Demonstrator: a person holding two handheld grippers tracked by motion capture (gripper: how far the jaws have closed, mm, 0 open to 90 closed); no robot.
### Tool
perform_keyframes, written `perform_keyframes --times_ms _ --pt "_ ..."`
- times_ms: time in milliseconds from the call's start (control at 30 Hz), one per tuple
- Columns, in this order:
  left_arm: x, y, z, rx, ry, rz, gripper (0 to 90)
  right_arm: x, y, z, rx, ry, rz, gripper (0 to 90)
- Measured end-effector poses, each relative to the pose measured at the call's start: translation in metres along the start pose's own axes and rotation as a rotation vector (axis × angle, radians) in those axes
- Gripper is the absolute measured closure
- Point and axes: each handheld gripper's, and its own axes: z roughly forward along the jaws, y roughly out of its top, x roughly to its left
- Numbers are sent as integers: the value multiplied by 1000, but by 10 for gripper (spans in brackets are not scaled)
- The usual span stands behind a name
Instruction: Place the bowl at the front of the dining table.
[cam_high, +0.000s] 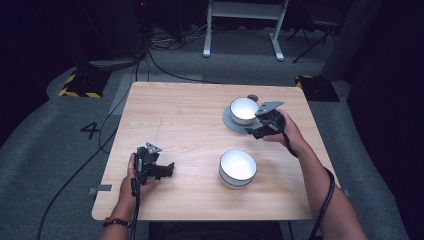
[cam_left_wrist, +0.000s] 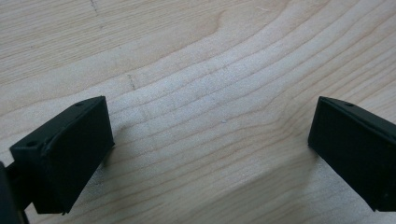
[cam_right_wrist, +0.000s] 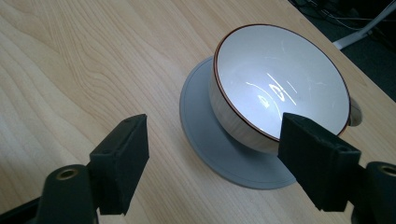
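A white bowl with a dark rim (cam_high: 243, 110) (cam_right_wrist: 280, 100) sits on a grey round plate (cam_high: 230, 123) (cam_right_wrist: 210, 140) at the table's far right. A second white bowl (cam_high: 237, 168) stands alone nearer the front. My right gripper (cam_high: 256, 131) (cam_right_wrist: 212, 170) is open just to the right of the bowl on the plate, and nothing lies between its jaws. My left gripper (cam_high: 169, 169) (cam_left_wrist: 210, 154) is open low over bare wood at the front left, holding nothing.
The light wooden table (cam_high: 175, 115) has open surface across its left and middle. A small dark object (cam_high: 253, 97) lies behind the far bowl. Cables (cam_high: 150, 55) and a white frame (cam_high: 245, 25) stand on the grey floor beyond the table.
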Motion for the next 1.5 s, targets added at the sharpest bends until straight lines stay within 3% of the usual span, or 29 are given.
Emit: perform_keyframes --times_ms 67,300,500,733,767,1267,1500 --pt "0 0 0 0 0 0 0 0 -2 -2 -1 -10 -17 250" --pt "0 0 0 0 0 0 0 5 -8 -12 -4 -32 0 249" --pt "0 0 0 0 0 0 0 6 -15 -19 -9 -31 -28 249" --pt "0 0 0 0 0 -1 0 10 -23 -27 -20 -32 -15 249" --pt "0 0 0 0 0 0 0 9 -24 -29 -16 -35 -31 249" --pt "0 0 0 0 0 0 0 17 -41 -44 -22 -6 -46 248" --pt "0 0 0 0 0 0 1 21 -47 -50 -18 -26 -58 246"
